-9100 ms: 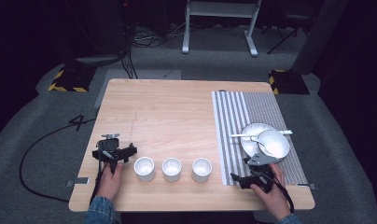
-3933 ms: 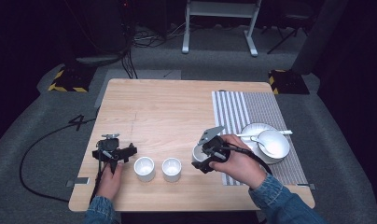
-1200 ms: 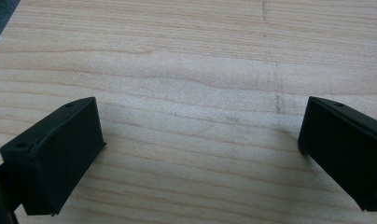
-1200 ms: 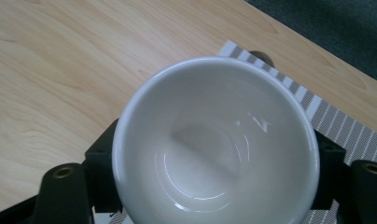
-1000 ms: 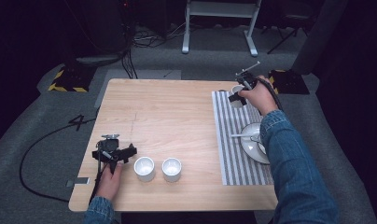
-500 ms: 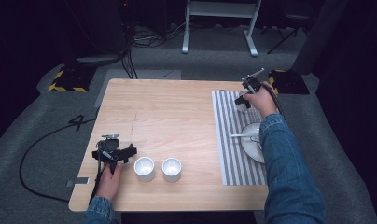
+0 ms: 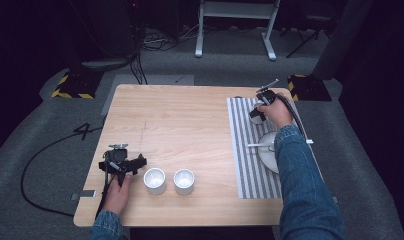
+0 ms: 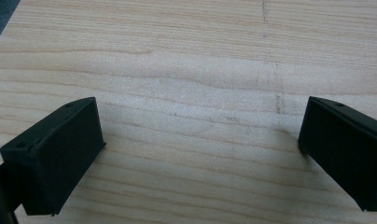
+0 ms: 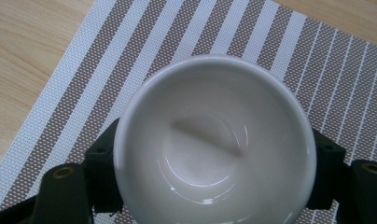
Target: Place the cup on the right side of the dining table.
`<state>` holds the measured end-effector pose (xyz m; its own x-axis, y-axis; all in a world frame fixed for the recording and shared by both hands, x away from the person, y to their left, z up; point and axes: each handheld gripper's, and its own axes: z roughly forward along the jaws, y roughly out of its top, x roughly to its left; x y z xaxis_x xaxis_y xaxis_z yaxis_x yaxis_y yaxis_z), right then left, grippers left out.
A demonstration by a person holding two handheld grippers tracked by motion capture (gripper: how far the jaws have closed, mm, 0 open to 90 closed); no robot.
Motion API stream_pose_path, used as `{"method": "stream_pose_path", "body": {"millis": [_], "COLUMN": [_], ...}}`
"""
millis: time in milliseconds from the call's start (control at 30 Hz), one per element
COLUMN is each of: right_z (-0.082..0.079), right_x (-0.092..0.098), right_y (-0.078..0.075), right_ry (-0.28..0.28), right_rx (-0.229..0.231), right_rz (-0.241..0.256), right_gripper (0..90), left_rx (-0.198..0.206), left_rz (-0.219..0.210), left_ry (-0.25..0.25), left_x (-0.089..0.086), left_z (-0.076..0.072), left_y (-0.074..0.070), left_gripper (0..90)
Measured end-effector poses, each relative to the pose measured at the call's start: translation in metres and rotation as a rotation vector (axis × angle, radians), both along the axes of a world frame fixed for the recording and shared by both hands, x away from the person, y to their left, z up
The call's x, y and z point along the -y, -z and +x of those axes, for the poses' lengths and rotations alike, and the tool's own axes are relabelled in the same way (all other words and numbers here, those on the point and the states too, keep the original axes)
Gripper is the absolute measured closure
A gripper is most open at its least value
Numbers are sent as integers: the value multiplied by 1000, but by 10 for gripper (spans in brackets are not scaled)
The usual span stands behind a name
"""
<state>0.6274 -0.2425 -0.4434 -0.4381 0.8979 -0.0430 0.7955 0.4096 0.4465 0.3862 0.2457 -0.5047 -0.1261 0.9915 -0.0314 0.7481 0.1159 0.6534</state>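
Fingers (image 9: 100,170) around white cup (image 9: 214,140), over striped mat (image 9: 130,51)

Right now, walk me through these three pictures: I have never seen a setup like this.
A person at a wooden table holds a hand-held two-jaw gripper in each hand. The high view looks down from above. The left gripper rests near two white cups; its own camera shows its jaws open over bare wood. The right gripper reaches to the far end of the striped mat; its camera shows its jaws on either side of a third white cup, over the mat. A plate and spoon lie on the mat.
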Motion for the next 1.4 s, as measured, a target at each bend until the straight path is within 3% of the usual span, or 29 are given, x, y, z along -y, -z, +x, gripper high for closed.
{"method": "stream_pose_path", "body": {"millis": [367, 467, 633, 967, 1400], "right_z": [1, 0, -2, -13, -36], "right_x": [-1, -2, -3, -2, -12], "right_y": [1, -2, -7, -34, -66], "right_ry": [30, 25, 19, 47, -4], "right_rx": [-15, 16, 29, 76, 139], "right_rz": [-9, -16, -28, 11, 48], "right_gripper": [262, 241, 227, 185, 199], "left_rx": [0, 0, 0, 0, 0], "left_rz": [0, 0, 0, 0, 0], "left_ry": [0, 0, 0, 0, 0], "left_x": [0, 0, 0, 0, 0], "left_z": [0, 0, 0, 0, 0], "left_y": [0, 0, 0, 0, 0], "left_gripper": [1, 1, 1, 1, 1]}}
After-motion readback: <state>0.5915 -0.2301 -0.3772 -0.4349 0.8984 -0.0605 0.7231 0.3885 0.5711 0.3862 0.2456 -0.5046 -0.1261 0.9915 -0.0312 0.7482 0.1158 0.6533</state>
